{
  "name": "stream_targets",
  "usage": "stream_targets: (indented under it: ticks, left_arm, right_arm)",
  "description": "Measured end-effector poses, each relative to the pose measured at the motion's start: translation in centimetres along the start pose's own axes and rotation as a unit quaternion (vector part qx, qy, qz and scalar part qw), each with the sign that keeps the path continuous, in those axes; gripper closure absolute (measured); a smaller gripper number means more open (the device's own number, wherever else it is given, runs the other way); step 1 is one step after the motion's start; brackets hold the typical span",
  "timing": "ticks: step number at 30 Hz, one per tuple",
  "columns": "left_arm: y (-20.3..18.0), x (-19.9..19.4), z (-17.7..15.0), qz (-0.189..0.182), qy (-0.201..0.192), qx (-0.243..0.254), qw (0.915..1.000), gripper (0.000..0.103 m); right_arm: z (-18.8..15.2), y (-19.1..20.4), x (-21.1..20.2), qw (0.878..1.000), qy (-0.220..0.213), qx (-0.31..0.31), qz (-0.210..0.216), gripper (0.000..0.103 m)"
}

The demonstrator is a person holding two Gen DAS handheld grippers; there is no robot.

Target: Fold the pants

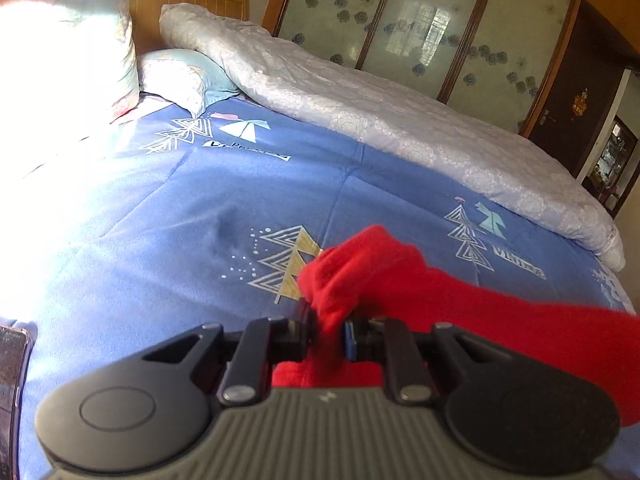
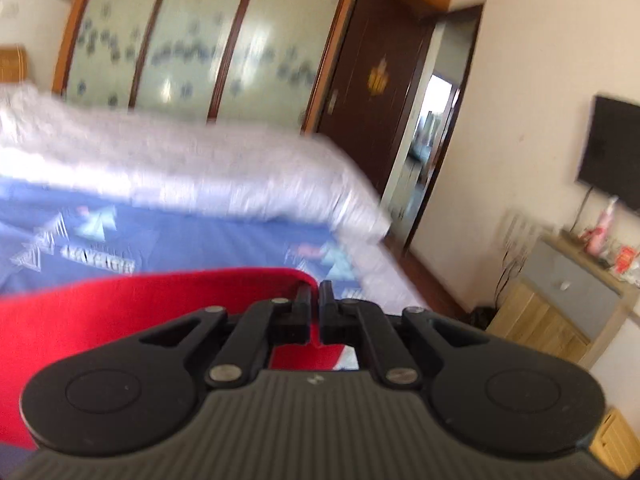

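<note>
The red pants (image 1: 460,300) stretch from my left gripper (image 1: 330,328) off to the right, held above the blue patterned bedspread (image 1: 200,208). The left gripper is shut on a bunched end of the pants, which bulges past the fingertips. In the right wrist view the red pants (image 2: 140,304) spread to the left of my right gripper (image 2: 315,300). Its jaws stand nearly closed on the pants' right edge, with red cloth visible behind them. That view is motion-blurred.
A white quilt (image 1: 380,112) lies rolled along the bed's far side, with pillows (image 1: 180,76) at the headboard. A wardrobe (image 1: 420,28) stands behind the bed. A door (image 2: 376,80), a wall TV (image 2: 612,148) and a cabinet (image 2: 568,292) are at the right.
</note>
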State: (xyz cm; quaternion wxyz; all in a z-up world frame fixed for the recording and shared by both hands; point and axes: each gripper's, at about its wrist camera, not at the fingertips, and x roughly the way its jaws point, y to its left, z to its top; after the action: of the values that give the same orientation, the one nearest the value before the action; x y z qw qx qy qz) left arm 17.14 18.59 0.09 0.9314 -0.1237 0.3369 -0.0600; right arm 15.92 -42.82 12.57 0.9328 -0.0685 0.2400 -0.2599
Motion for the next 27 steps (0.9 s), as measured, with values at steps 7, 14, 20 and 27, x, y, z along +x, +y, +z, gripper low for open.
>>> stream_targets:
  ticks: [7, 14, 20, 27]
  left_arm:
    - [-1.4, 7.5, -1.4, 0.106, 0.079, 0.052, 0.9899, 0.062]
    - [3.5, -2.0, -4.7, 0.066, 0.06, 0.032, 0.9955, 0.057]
    - [6.3, -6.9, -9.4, 0.028, 0.095, -0.039, 0.9943, 0.048]
    - [7.7, -8.4, -13.9, -0.038, 0.124, -0.134, 0.9824, 0.038]
  right_arm:
    - [-1.9, 6.7, 11.6, 0.988, 0.134, 0.016, -0.076, 0.072]
    - [-9.5, 6.4, 1.9, 0.964, 0.166, 0.135, 0.161, 0.071]
    - [-13.4, 12.8, -5.2, 0.88, 0.21, 0.212, 0.369, 0.071]
    - [-12.3, 27.2, -3.7, 0.82, 0.257, 0.217, 0.462, 0.063]
